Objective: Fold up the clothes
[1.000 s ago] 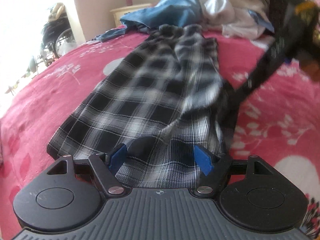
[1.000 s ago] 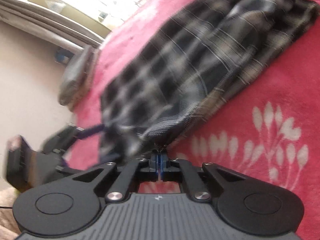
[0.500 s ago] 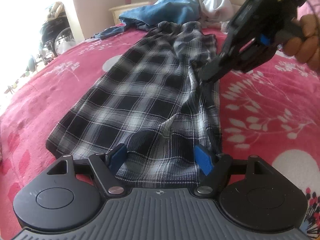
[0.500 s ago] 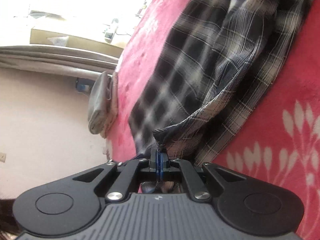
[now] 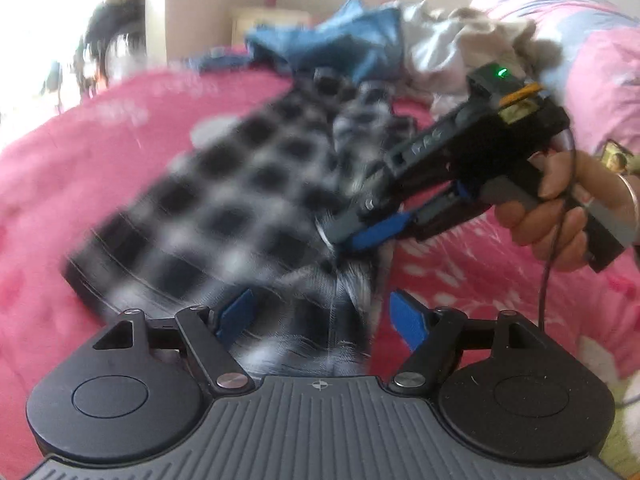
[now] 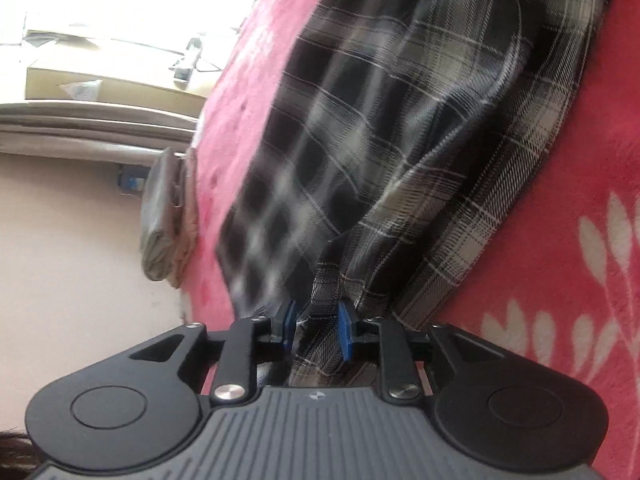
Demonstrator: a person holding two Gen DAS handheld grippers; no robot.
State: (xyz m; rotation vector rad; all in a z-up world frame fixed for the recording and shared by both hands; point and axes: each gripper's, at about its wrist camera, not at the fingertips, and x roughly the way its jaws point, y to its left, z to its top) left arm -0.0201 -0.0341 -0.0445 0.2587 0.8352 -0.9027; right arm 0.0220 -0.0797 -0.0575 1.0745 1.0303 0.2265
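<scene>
Plaid garment (image 6: 400, 152) was thin woven cloth, matt, black-and-white check. Bedspread (image 5: 100, 168) was fuzzy pink fleece. Left gripper (image 5: 324, 316) was matt black plastic, ribbed grey body, shiny metal rivets, blue rubbery-looking fingers (image 5: 236, 314).

Blown-out window glare, heavy motion blur, fisheye-bent edges

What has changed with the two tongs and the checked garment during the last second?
The right tongs, shut on a fold of the checked garment a second ago, have opened; the fold now lies loose between them. They carried it toward the near end. The left tongs stayed open over the near edge.
</scene>
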